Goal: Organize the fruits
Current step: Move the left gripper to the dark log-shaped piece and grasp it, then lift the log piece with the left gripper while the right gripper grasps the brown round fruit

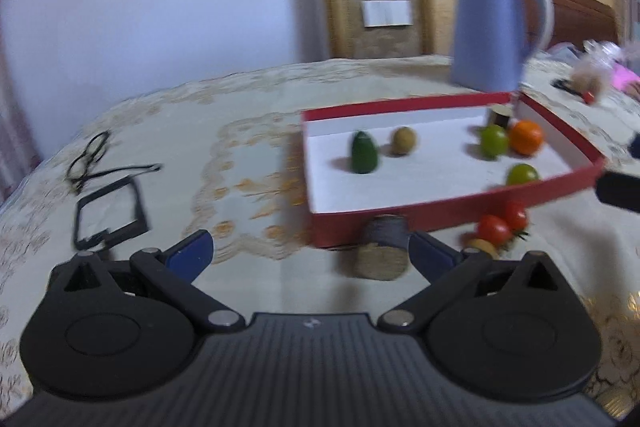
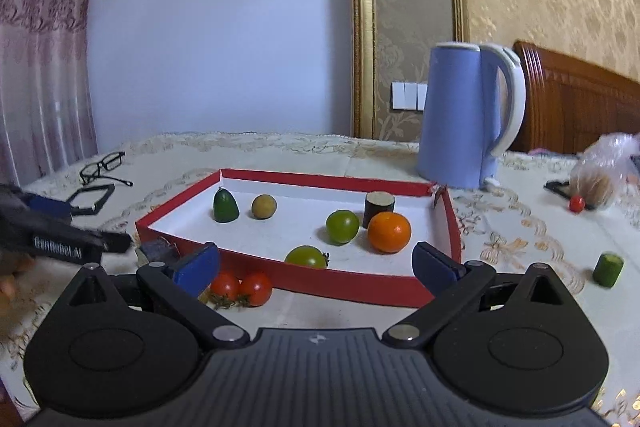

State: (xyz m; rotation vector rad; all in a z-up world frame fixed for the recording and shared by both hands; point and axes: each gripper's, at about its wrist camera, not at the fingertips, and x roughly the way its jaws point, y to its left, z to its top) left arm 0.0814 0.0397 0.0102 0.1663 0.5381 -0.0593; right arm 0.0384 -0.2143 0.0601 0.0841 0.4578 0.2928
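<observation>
A red tray [image 2: 320, 285] [image 1: 440, 213] with a white floor holds an avocado [image 2: 225, 205], a kiwi [image 2: 264, 206], two green tomatoes [image 2: 342, 226], an orange [image 2: 389, 231] and a dark cylinder [image 2: 379, 207]. Two red tomatoes [image 2: 240, 287] [image 1: 502, 223] lie on the cloth before the tray's near wall. A dark cylindrical piece [image 1: 386, 247] lies against that wall. My left gripper [image 1: 310, 253] is open and empty, just short of that piece. My right gripper [image 2: 316, 263] is open and empty, in front of the tray.
A blue kettle [image 2: 460, 119] stands behind the tray. Glasses [image 2: 102, 167] and a black square frame [image 2: 90, 199] lie at the left. A cucumber piece [image 2: 608, 269], a small red fruit [image 2: 576, 203] and a plastic bag [image 2: 600, 167] lie at the right.
</observation>
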